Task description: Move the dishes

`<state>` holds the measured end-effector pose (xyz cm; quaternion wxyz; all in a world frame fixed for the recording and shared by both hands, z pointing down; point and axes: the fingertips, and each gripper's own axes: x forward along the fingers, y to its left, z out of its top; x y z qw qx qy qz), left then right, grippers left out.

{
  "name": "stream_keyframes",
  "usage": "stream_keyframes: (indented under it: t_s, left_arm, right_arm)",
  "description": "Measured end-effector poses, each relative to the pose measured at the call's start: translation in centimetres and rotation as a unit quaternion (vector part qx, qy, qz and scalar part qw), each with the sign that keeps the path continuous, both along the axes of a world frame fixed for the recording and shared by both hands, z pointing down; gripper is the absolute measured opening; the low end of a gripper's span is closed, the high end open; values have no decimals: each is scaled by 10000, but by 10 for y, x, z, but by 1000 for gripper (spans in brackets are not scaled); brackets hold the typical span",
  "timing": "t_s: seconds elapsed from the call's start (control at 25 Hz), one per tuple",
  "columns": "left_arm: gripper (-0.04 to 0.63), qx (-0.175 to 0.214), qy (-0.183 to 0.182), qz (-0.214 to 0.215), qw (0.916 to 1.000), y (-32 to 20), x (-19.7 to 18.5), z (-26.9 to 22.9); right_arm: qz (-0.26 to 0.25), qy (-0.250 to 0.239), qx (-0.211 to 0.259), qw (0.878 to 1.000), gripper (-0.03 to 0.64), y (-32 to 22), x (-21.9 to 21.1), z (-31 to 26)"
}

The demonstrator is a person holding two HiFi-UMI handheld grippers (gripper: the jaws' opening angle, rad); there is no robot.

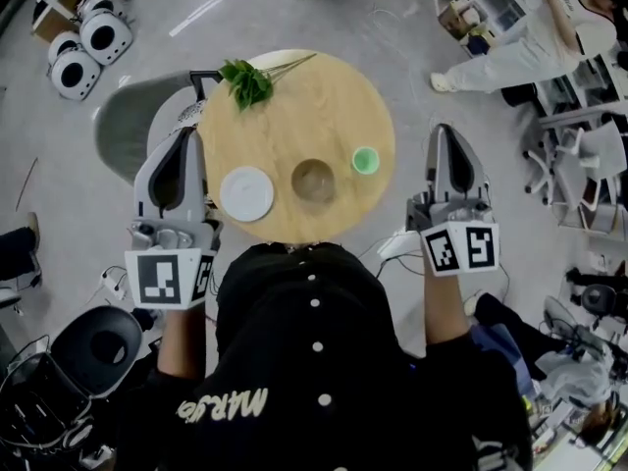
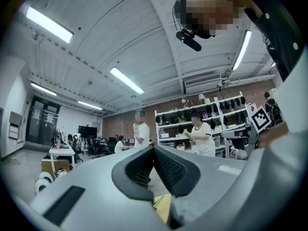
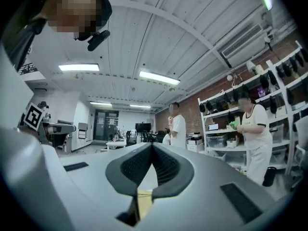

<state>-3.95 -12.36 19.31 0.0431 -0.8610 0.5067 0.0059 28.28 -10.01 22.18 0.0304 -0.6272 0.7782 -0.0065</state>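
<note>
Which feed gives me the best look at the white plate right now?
The head view: it shows the whole white plate from above, at the near edge of the round wooden table. Both gripper views face out into the room, toward shelves and ceiling, and show no plate.

1 white plate (image 1: 246, 193), 1 clear bowl (image 1: 314, 181), 1 small green cup (image 1: 365, 160), 1 leafy sprig (image 1: 247, 81), 1 round wooden table (image 1: 314, 106).

table (image 1: 294, 116): light wood, matt, fine grain
plate (image 1: 246, 193): white, smooth, slight sheen
bowl (image 1: 314, 181): clear, glass-like
small cup (image 1: 365, 161): green, smooth, plastic-looking
sprig (image 1: 247, 81): green leaves, matt
left gripper (image 1: 184, 137) shell: grey plastic, matt
right gripper (image 1: 444, 133) shell: same grey matt plastic
pads (image 2: 168, 170): black, ribbed, rubbery
floor (image 1: 412, 37): grey, smooth, faint shine
</note>
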Motion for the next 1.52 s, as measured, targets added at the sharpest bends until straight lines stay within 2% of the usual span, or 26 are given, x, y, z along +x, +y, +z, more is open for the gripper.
stream_keyframes:
  t_s: [0.2,0.4,0.48,0.6,0.68,0.76,1.08,1.16,1.36,1.52]
  left_arm:
    - [3,142,-106,-153,9997,-3,-25,-24]
    - [3,244,-130,-395,9988,-3,-80,-24]
    - [3,265,-131,-449,9986,4,-74,-25]
    - [3,342,-195,-506,9979,36,-24,-31]
    - [3,385,-254,-522,9976,51,-6,-36]
    - [3,395,-284,-504,9975,47,-11,-40]
    - [3,316,-186,-414,9985,-1,-78,-43]
    - [3,320,-180,-406,9985,1,-79,-43]
    - [3,351,-229,-459,9981,24,-45,-44]
    - [3,340,-211,-437,9982,18,-59,-39]
  right_arm:
    - [279,100,78,9995,-3,5,17,-25]
    - [507,22,151,9986,-3,9,-5,-25]
    - [535,-78,197,9983,-3,17,5,-26]
    - [469,-118,266,9985,-3,43,50,-28]
    - [415,-129,280,9987,-3,54,63,-31]
    - [382,-61,281,9989,-5,50,52,-35]
    - [369,124,167,9991,-4,0,-27,-40]
    - [351,130,162,9992,-5,0,-31,-39]
    - [252,107,203,9994,-4,16,-1,-36]
    - [256,146,205,9994,-5,9,-17,-33]
